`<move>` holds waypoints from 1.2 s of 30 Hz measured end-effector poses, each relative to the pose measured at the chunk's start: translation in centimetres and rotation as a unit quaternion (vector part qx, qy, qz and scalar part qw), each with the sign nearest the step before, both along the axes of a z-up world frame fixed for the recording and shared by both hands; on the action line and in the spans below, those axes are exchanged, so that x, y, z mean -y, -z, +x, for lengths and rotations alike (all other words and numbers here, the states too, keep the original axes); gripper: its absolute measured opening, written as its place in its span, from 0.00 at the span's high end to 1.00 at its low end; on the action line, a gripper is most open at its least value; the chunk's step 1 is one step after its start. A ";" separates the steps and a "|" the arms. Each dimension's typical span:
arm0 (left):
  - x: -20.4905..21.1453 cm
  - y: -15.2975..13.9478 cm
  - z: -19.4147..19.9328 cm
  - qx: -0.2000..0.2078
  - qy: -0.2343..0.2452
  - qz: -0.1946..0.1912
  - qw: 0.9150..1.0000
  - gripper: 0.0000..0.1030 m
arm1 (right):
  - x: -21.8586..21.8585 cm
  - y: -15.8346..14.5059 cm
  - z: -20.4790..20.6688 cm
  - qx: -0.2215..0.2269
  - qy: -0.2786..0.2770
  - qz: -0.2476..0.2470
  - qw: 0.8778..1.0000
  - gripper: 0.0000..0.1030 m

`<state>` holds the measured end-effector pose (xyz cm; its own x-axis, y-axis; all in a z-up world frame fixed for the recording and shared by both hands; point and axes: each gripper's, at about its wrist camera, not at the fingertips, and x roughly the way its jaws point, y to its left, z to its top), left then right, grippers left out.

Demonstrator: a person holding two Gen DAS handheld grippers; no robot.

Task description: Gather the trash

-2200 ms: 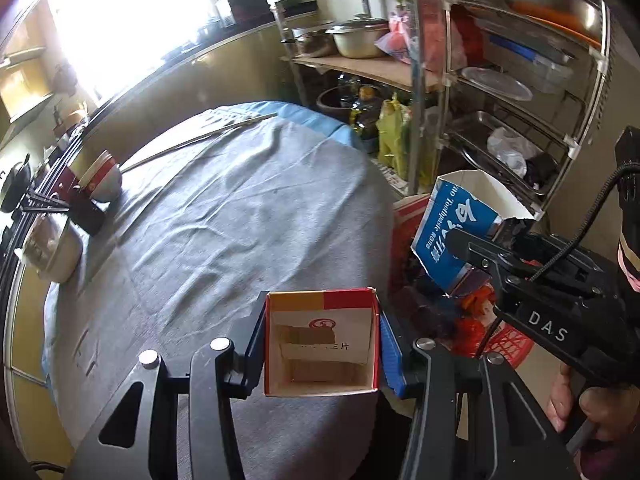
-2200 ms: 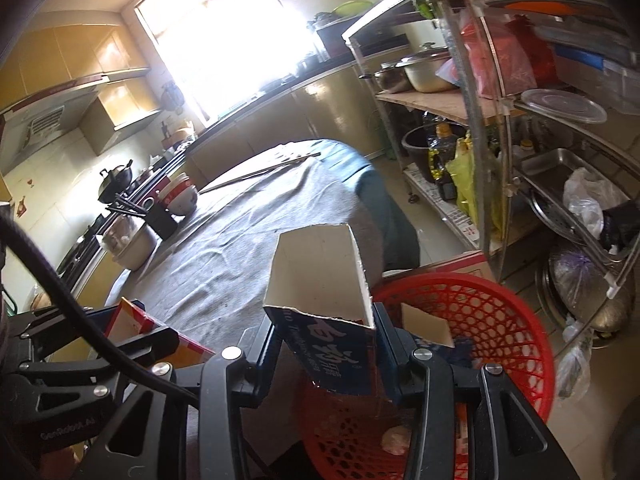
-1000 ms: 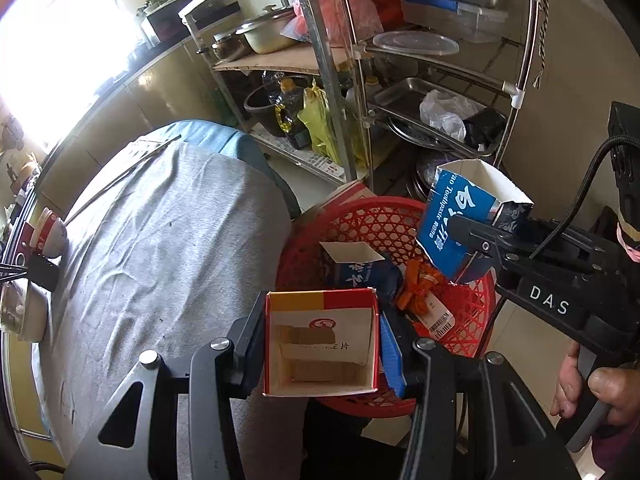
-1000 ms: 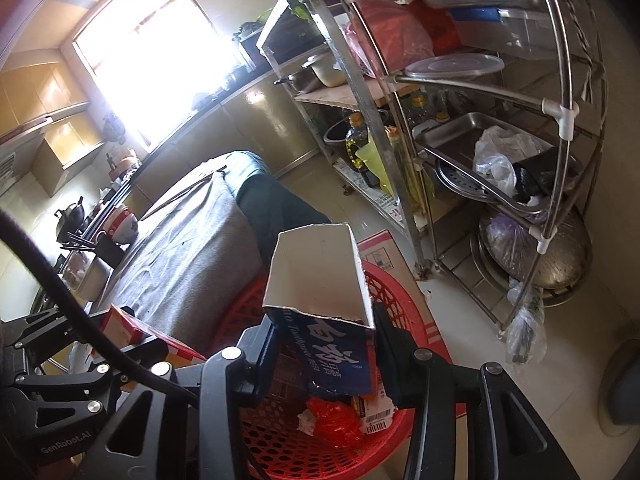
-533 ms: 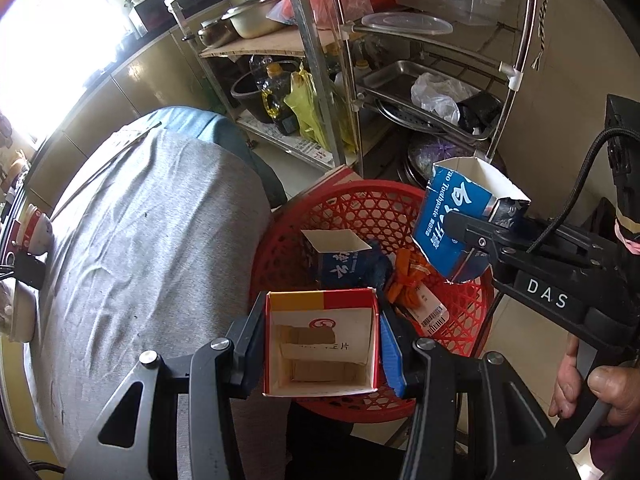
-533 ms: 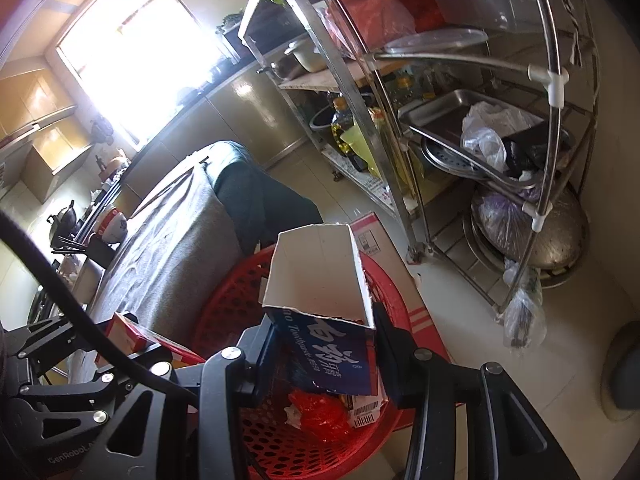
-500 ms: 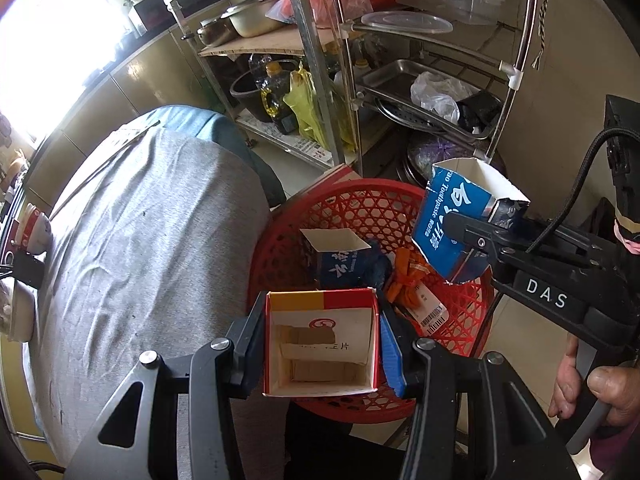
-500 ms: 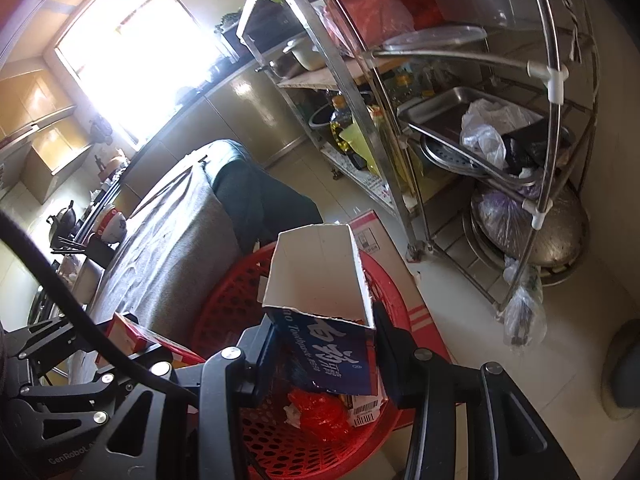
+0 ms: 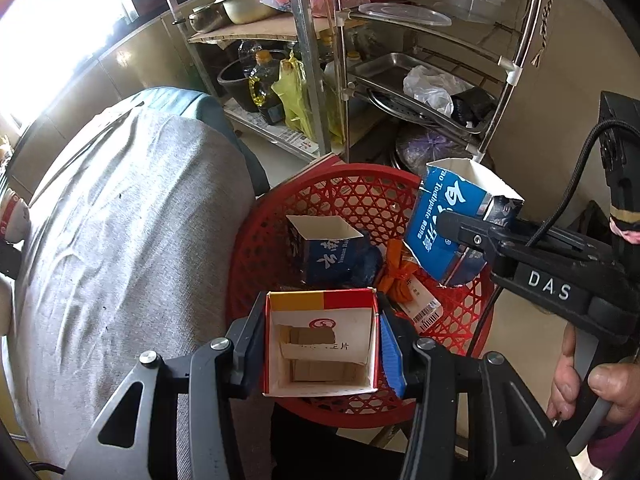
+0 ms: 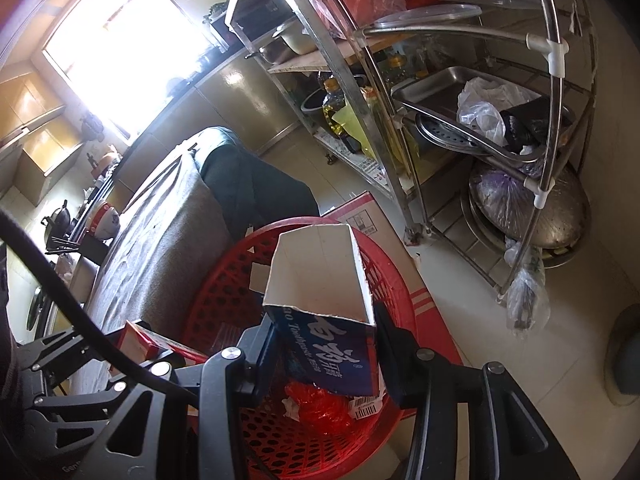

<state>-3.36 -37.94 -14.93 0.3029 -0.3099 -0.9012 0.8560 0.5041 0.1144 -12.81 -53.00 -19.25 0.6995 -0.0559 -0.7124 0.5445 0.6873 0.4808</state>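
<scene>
Holding both cartons over the red basket (image 9: 320, 208), a round plastic lattice beside the cloth-covered desk (image 9: 120, 220), I judge the clean move is to release only once each sits well inside the rim. My right gripper (image 10: 324, 344) has its jaws clamped on the blue toothpaste carton (image 10: 320, 292), thin open-ended card, above the far side; my left gripper (image 9: 322, 344) squeezes the smaller red-and-yellow box (image 9: 320, 344), flimsy and hollow, at the near rim.

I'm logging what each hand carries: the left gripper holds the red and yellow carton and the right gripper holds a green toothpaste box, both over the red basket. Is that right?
Not quite. The toothpaste box in the right gripper is blue, as the right wrist view shows. The left gripper does hold the red and yellow carton, both over the red basket.
</scene>
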 end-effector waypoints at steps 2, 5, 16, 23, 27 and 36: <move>-0.3 0.0 0.1 -0.003 0.001 -0.004 1.000 0.51 | -0.1 0.0 0.1 -0.001 0.000 0.000 1.000 0.54; -0.6 0.2 0.4 -0.011 0.000 -0.009 1.000 0.51 | -0.4 -0.1 0.2 -0.003 -0.004 -0.003 1.000 0.54; -2.2 0.0 1.2 -0.029 -0.006 -0.028 0.999 0.50 | -0.8 -0.1 0.9 -0.014 -0.011 0.002 1.000 0.53; -3.1 0.1 1.4 -0.020 -0.018 -0.018 0.999 0.49 | -1.1 -0.2 1.2 -0.018 -0.014 0.002 1.000 0.53; -3.8 -0.1 1.7 -0.015 -0.033 -0.013 0.999 0.44 | -1.5 -0.4 1.4 -0.019 -0.018 -0.003 1.000 0.53; -5.9 -1.2 2.6 0.001 -0.069 -0.002 0.998 0.44 | -2.5 -1.1 1.9 -0.022 -0.026 -0.012 0.999 0.53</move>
<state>-0.73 -32.09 -13.74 0.3455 -0.2685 -0.8992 0.7780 0.6178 0.1145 -10.92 -50.55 -18.17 0.6701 -0.0374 -0.7413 0.5276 0.7265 0.4403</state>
